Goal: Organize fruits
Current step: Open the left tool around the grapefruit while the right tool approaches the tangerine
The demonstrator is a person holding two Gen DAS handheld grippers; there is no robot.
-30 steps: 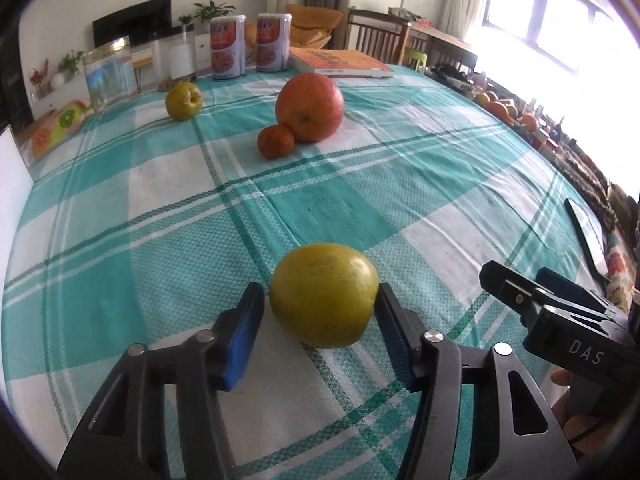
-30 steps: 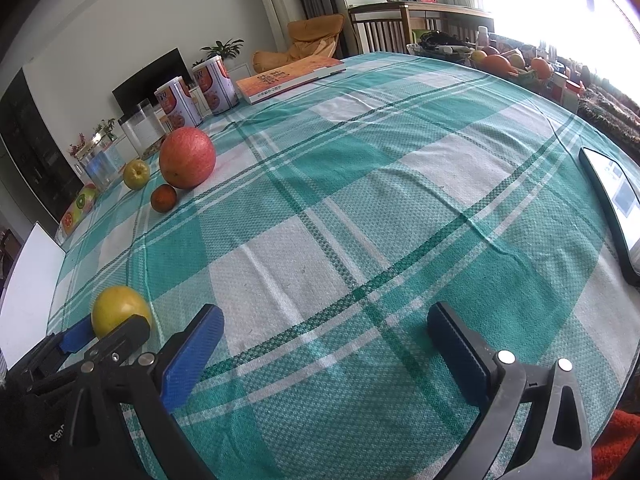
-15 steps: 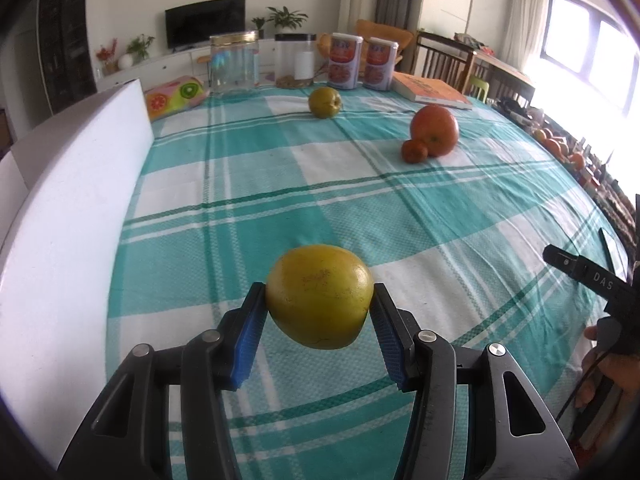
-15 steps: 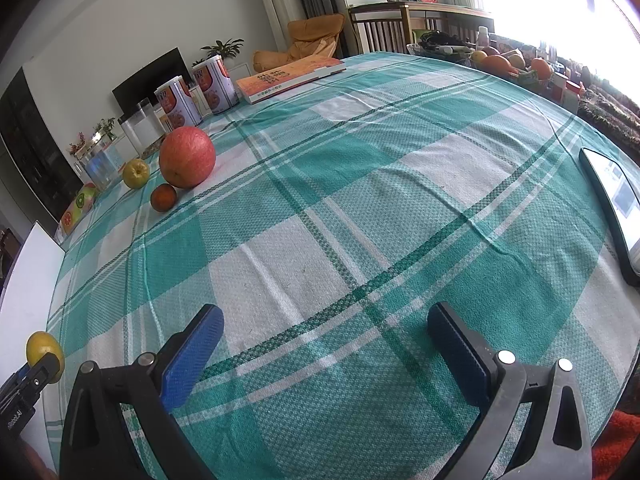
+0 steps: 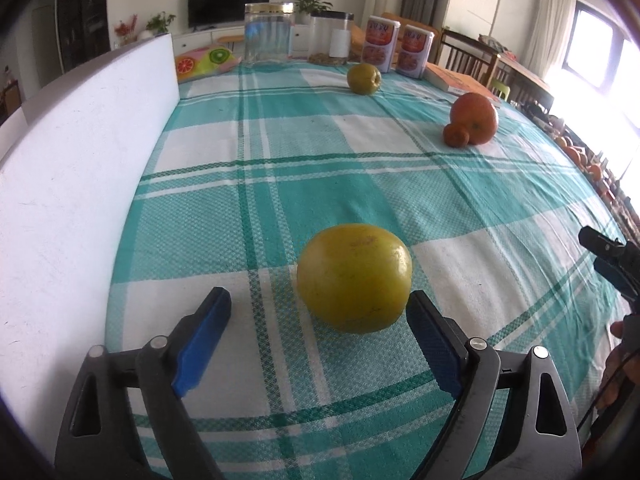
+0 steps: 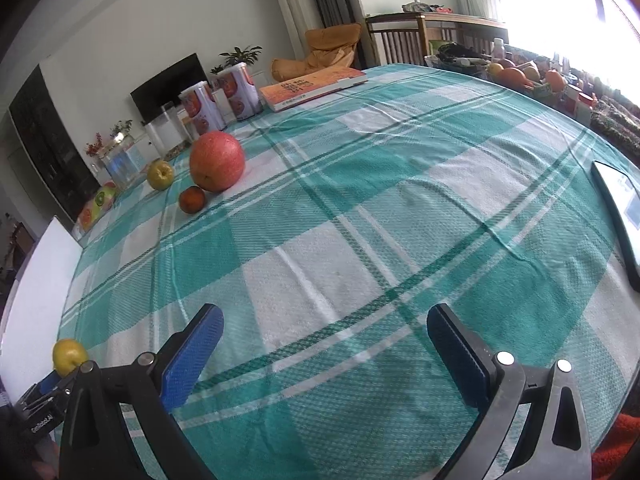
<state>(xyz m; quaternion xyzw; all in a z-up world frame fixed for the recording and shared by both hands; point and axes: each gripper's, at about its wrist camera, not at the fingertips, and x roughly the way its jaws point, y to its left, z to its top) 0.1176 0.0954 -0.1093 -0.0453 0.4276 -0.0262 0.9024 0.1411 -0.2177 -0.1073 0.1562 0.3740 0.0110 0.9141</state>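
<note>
A yellow-green fruit (image 5: 354, 278) rests on the checked tablecloth between the open jaws of my left gripper (image 5: 318, 328); the right pad is close to it, the left pad stands apart. It also shows in the right wrist view (image 6: 69, 356). Further off lie a green apple (image 5: 363, 78), a big red-orange fruit (image 5: 474, 118) and a small orange (image 5: 456, 135) touching it. My right gripper (image 6: 326, 344) is open and empty above the cloth, far from the fruits.
A white board (image 5: 72, 184) runs along the table's left edge. Two jars (image 5: 269, 34), two tins (image 5: 380, 48), a book (image 5: 460, 82) and a fruit-print pouch (image 5: 204, 60) stand at the far end. A phone (image 6: 618, 216) lies at the right edge.
My left gripper carried the yellow-green fruit leftward toward the white board, set it on the cloth and opened. The right gripper has not moved.
</note>
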